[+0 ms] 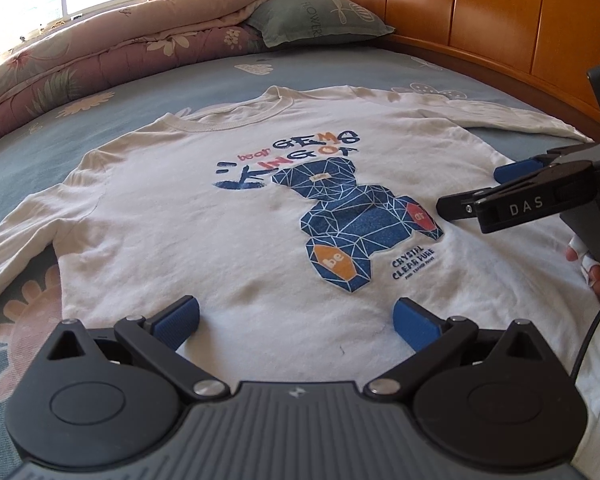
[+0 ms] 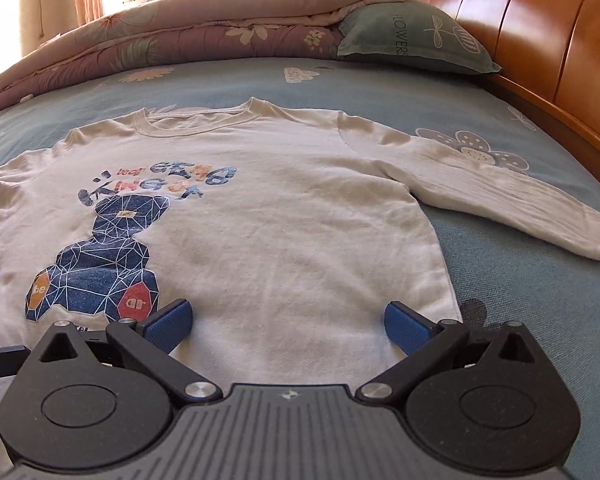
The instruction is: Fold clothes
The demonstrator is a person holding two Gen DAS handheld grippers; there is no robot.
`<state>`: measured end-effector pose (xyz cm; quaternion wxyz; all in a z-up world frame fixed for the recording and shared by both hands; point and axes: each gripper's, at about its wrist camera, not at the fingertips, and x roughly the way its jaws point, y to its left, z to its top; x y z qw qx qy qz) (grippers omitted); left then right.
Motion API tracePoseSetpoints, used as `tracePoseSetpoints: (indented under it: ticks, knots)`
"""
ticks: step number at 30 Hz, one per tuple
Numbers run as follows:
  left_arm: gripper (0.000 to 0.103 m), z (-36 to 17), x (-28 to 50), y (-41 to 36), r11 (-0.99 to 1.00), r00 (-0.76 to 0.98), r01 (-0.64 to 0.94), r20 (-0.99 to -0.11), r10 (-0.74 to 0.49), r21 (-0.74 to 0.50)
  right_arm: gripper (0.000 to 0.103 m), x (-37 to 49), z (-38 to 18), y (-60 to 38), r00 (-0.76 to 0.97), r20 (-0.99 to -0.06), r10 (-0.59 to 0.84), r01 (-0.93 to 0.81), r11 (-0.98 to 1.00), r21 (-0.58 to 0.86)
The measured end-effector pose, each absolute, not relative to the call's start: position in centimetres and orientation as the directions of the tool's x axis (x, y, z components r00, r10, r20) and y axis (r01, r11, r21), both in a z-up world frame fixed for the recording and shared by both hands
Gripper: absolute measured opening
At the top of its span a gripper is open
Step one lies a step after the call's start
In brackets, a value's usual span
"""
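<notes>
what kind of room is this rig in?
Almost certainly a bedroom: the shirt lies on a bed with a wooden headboard, a pillow and a folded quilt.

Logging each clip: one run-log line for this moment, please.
stage: pre-fold | long-sleeve shirt: flat on bed, print up | left gripper: open, over hem | right gripper: open, over hem

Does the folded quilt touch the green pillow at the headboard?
Touching. The right wrist view shows the quilt lying over the pillow, its edge covering the pillow's top.
</notes>
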<state>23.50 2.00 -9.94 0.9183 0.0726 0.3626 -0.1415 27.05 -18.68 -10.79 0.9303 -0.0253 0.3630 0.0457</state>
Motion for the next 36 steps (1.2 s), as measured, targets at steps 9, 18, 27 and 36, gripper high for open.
tracePoseSetpoints:
  ticks: [9,18,27,36]
  knots:
    - [0.102,-8.1,24.0,1.6,0.966,0.643,0.256,-0.752,-0.145,0.032,0.103,27.2,-10.5,-18.6,0.723,-0.688,0.063,-0.102,0.995,-0.016]
    - [0.102,-2.7,29.6,9.5,0.997,0.717,0.071,-0.696,-0.035,0.023,0.103,27.6,-10.3,-18.5,0.705,-0.707,0.050,-0.069,0.998,0.001]
    - [0.102,-7.3,32.7,14.4,0.969,0.688,-0.064,-0.714,-0.129,-0.237,0.103,28.2,-10.2,-18.4,0.704,-0.709,0.041,-0.047,0.999,0.011]
    - [0.102,-8.6,31.9,15.3,0.942,0.648,-0.095,-0.738,-0.188,-0.323,0.103,28.2,-10.1,-18.5,0.705,-0.707,0.048,-0.050,0.999,0.018]
